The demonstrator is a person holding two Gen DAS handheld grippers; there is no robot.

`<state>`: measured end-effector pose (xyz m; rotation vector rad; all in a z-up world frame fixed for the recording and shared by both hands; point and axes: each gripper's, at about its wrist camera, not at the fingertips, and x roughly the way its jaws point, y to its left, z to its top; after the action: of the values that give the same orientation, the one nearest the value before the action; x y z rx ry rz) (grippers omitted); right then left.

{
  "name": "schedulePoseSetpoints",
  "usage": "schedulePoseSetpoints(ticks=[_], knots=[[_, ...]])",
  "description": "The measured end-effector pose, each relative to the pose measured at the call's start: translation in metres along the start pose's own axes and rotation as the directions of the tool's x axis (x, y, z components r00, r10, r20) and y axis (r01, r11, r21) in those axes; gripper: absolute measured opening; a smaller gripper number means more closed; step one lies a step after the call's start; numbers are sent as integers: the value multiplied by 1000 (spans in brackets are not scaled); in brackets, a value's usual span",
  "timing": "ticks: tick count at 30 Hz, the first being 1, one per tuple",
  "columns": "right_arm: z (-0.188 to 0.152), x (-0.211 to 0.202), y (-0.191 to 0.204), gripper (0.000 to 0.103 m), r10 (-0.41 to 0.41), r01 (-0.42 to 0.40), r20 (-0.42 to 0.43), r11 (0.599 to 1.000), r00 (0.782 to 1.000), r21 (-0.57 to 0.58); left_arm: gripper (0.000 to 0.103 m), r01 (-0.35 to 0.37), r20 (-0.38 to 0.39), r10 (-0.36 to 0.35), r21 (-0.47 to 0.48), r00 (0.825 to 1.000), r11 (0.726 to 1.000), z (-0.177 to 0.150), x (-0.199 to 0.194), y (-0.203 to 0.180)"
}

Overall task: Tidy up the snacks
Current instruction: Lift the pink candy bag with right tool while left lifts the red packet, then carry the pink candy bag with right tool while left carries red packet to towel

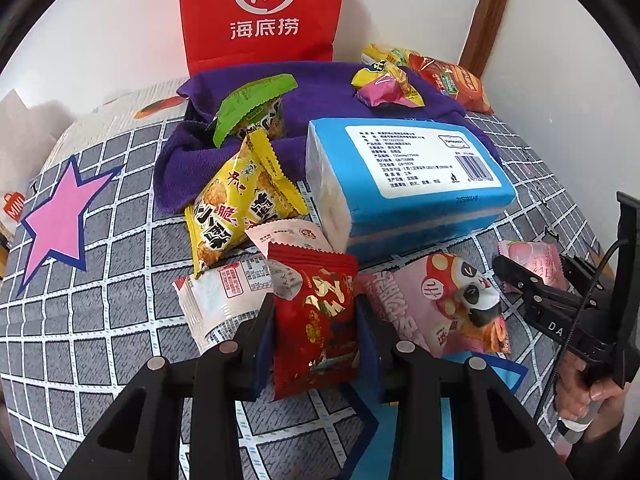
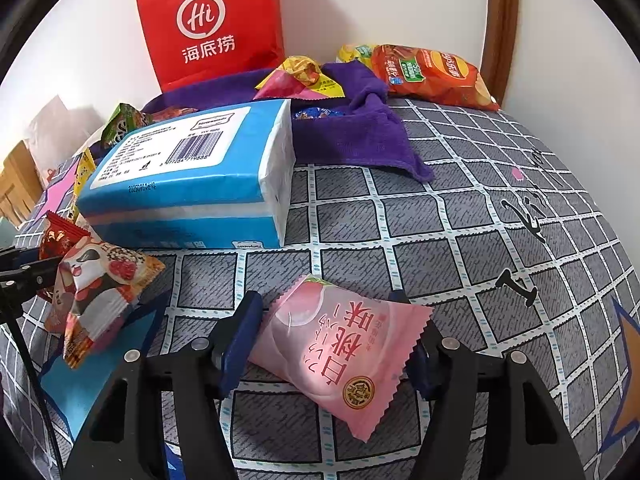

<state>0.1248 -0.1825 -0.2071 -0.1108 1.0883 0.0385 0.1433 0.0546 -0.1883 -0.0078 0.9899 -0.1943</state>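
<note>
In the left wrist view my left gripper is shut on a red snack packet, which stands upright between the pads just above the checked bed cover. In the right wrist view my right gripper is open around a pink peach-flavour packet. That packet lies flat on the cover with the blue pads close to its two ends. The left wrist view shows this packet under the right gripper at the far right.
A blue tissue pack lies in the middle, with a purple towel and a red paper bag behind it. Loose snacks: yellow packet, white packet, pink panda packet, green packet, orange chip bag.
</note>
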Motion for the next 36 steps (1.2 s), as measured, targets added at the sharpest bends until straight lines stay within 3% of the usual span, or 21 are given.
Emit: schedulePoseSetpoints(ticks=[22,36], knots=[[-1,-2,-1,62,7,-7,6,1000,1000,15,32,1,52,1,-43,999,999,7,-31,2],[13,-25,9,52,67,-66,17,997,998,-42,32,4,115,2,-49,993,999,38,-54,6]])
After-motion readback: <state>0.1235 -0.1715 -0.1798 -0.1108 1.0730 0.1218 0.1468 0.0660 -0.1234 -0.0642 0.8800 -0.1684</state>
